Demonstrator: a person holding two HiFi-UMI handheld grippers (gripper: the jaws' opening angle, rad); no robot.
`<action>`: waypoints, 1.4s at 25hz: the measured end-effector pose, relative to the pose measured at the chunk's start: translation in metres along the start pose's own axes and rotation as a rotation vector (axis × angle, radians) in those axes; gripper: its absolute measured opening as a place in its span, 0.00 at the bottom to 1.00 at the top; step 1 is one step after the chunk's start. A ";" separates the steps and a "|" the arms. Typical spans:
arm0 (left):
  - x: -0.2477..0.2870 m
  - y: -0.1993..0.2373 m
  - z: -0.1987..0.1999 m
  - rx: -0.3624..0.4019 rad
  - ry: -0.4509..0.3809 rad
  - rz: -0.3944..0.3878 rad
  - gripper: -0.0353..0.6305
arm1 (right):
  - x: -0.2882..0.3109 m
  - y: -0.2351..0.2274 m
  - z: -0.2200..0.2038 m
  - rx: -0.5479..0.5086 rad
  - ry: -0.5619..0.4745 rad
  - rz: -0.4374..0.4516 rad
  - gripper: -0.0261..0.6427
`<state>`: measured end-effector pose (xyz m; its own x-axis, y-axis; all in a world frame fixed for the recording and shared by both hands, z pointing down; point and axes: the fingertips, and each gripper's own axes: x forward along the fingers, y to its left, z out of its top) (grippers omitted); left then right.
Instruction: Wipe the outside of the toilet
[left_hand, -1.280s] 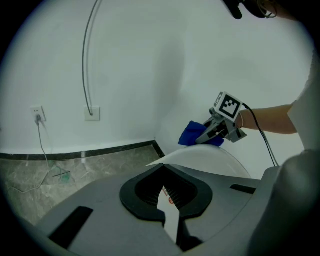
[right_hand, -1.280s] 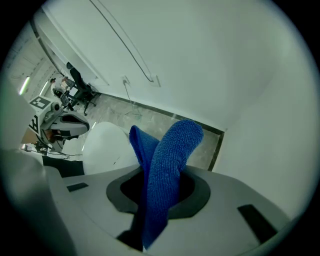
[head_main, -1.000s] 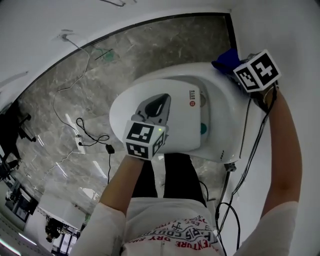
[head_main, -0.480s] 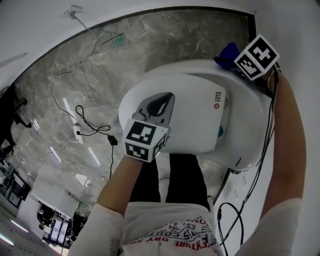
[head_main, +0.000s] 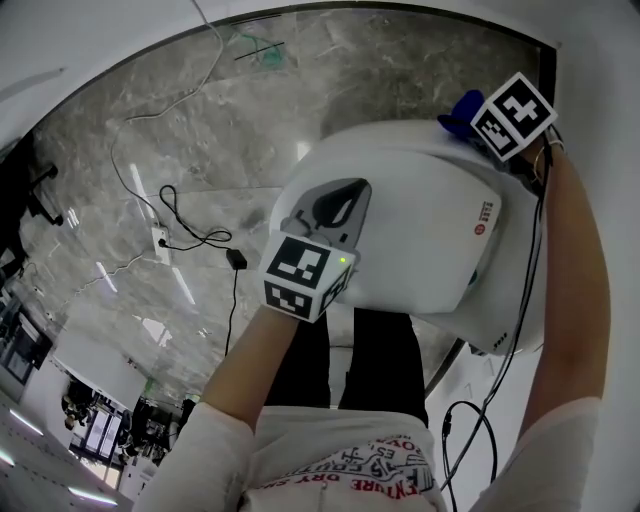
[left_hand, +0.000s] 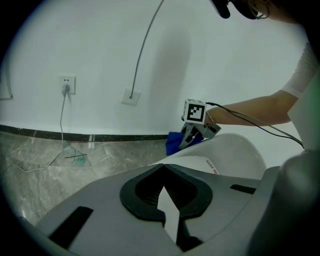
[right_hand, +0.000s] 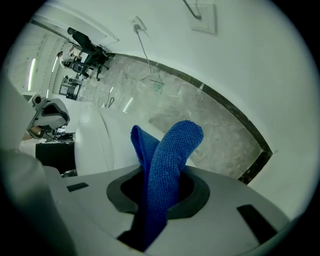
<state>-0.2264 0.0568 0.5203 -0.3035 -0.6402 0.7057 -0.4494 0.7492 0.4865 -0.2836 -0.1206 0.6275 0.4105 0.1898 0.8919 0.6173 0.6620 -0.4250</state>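
Cloth: the blue cloth looks soft, light and floppy; you pinch it at a fold.
Toilet: the toilet is hard, glossy and likely slick; the cloth sits at its 1 o'clock edge.
Right gripper: jaws clamped on the cloth.
Left gripper: jaws together, empty, at 9 o'clock over the lid.
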 end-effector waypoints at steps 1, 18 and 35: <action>-0.002 0.003 -0.001 0.000 -0.001 -0.001 0.06 | 0.004 0.001 0.004 -0.001 0.000 0.003 0.15; -0.055 0.094 -0.046 -0.129 -0.046 0.114 0.06 | 0.064 0.056 0.088 -0.084 0.012 0.075 0.15; -0.109 0.169 -0.107 -0.227 -0.064 0.161 0.06 | 0.111 0.179 0.180 -0.294 0.072 0.130 0.15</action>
<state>-0.1792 0.2715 0.5802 -0.4114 -0.5139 0.7528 -0.1941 0.8564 0.4785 -0.2479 0.1493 0.6786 0.5385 0.2004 0.8184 0.7194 0.3962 -0.5705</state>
